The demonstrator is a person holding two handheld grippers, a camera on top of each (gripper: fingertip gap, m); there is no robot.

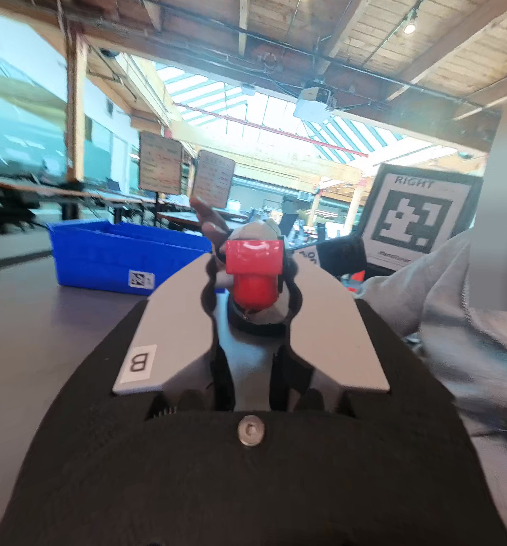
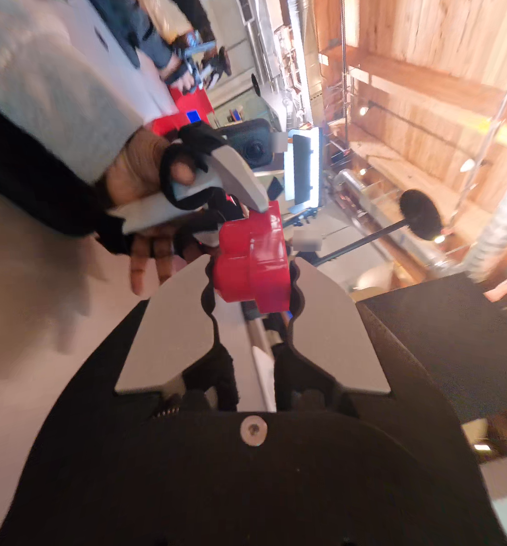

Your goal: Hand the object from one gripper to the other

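Left gripper (image 1: pixel 252 277): we see its grey fingers parted wide, flanking the red object without clearly touching it; we cannot tell from its own view whether it has a hold; in the right wrist view one of its fingers (image 2: pixel 240 183) rests against the object's far end
Red object (image 1: pixel 253 266): dead ahead of the left gripper, between its fingertips, broad cap end uppermost, narrower barrel below; the long axis runs roughly upright in this view; a hand and the other gripper sit just behind it
Blue bin (image 1: pixel 122 254): ahead and to the left of our left gripper, well apart from the exchange
Right gripper (image 2: pixel 250 280): jaws spread about as wide as the red object (image 2: pixel 252 260), which sits between the fingertips, both pads at or very near its sides; we judge contact likely, not certain
Deciding relation: the object lies between both sets of fingertips at once, the two grippers meeting it from opposite ends; we judge the handover midway, and a release is safe only once the other grip is firm
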